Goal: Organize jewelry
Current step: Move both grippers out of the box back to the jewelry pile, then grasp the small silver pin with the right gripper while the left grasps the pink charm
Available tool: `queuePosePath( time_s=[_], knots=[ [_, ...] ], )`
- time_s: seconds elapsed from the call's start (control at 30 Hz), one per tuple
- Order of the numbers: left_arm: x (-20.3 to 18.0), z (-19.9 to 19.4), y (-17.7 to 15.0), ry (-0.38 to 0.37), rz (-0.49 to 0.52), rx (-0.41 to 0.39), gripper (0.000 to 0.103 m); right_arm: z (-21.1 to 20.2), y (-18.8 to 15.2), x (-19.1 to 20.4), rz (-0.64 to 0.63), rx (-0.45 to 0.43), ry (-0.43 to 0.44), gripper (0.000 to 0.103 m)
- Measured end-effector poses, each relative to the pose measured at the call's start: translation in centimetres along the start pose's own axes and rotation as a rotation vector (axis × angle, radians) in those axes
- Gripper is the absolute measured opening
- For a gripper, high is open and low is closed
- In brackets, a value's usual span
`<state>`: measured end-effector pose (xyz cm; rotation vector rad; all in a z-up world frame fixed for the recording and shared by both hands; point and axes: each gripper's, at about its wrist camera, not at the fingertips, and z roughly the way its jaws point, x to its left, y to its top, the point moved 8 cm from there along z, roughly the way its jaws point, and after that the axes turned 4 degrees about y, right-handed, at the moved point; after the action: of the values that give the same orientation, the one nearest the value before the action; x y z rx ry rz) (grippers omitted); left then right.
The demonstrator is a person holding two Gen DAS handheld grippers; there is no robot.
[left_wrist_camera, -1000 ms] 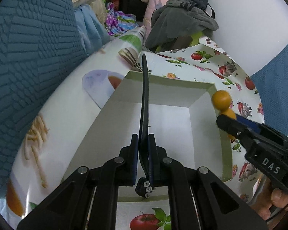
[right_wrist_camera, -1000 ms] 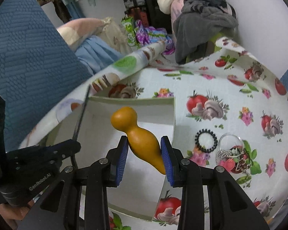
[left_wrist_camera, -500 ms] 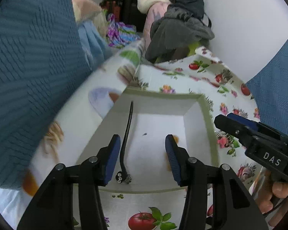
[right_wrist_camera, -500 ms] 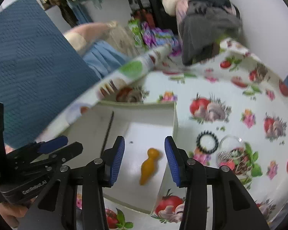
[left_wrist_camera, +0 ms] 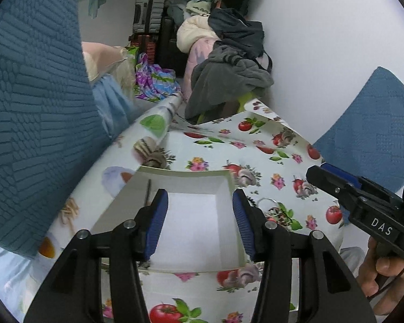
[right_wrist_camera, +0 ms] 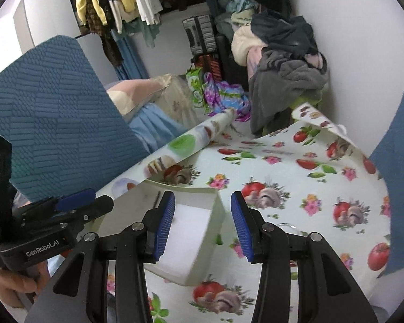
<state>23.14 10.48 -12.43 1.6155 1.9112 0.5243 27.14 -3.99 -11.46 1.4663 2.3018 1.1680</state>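
**Both tongs released above white box on patterned desk**

Left tongs (left_wrist_camera: 199, 220): spread apart, nothing between the blue pads, hovering over the white box (left_wrist_camera: 226, 177). Right tongs (right_wrist_camera: 202, 224): likewise parted and empty, poised over the box's right wall. White box: shallow, open-topped, resting on the desk (right_wrist_camera: 309, 167) covered in a tomato-and-mushroom print cloth. Black hair stick (left_wrist_camera: 148, 191): lying inside the box along its left wall. Ring and small jewelry pile (left_wrist_camera: 274, 211): on the cloth just right of the box, partly hidden behind the left tongs. Heap of clothes (left_wrist_camera: 229, 80): beyond the desk's far edge, against the wall.
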Motion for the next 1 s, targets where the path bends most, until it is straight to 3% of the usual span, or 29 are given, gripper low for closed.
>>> queuePosePath(
  time_s=[0.43, 0.6, 0.8, 1.0],
  knots=[
    [-6.4, 2.9, -2.2, -0.077, 0.022, 0.022, 0.051, -2.7, -2.9, -7.9, 0.032, -0.026, -0.080, 0.041],
    [-8.4, 5.4, -3.8, -0.115, 0.000, 0.080, 0.051, -2.1, -5.3, -11.4, 0.064, 0.007, -0.110, 0.041],
    [-10.2, 7.9, -5.7, -0.117, 0.022, 0.137, 0.050, 0.3, -8.7, -15.4, 0.095, 0.069, -0.116, 0.041],
    [-11.6, 9.8, -7.5, -0.134, 0.022, 0.192, 0.046, 5.9, -11.2, -18.1, 0.141, 0.160, -0.049, 0.038]
  ],
)
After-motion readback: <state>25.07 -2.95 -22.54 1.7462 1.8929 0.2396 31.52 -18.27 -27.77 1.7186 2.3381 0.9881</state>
